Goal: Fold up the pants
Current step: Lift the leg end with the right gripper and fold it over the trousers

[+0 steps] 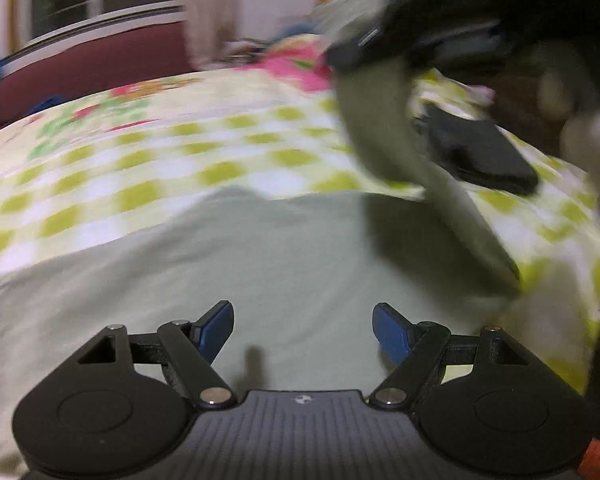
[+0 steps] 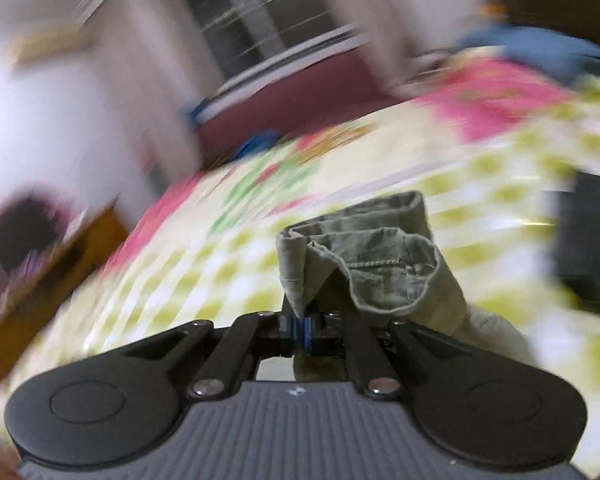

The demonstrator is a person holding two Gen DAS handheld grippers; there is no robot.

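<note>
Pants (image 2: 384, 264) are pale olive-green, plain, with matching stitching at the hem; in the left wrist view the spread part (image 1: 236, 264) reads as a lighter washed-out green and the lifted part (image 1: 380, 128) darker olive. Bedsheet (image 1: 148, 160) is white with a yellow-green check pattern, edged by a pink, green and orange floral print (image 2: 496, 96); headboard (image 1: 88, 68) is maroon, wall white, blue cloth (image 2: 548, 52) at the far side. Both grippers are black with blue finger pads (image 1: 216, 328), grey ribbed body (image 2: 296, 432).
</note>
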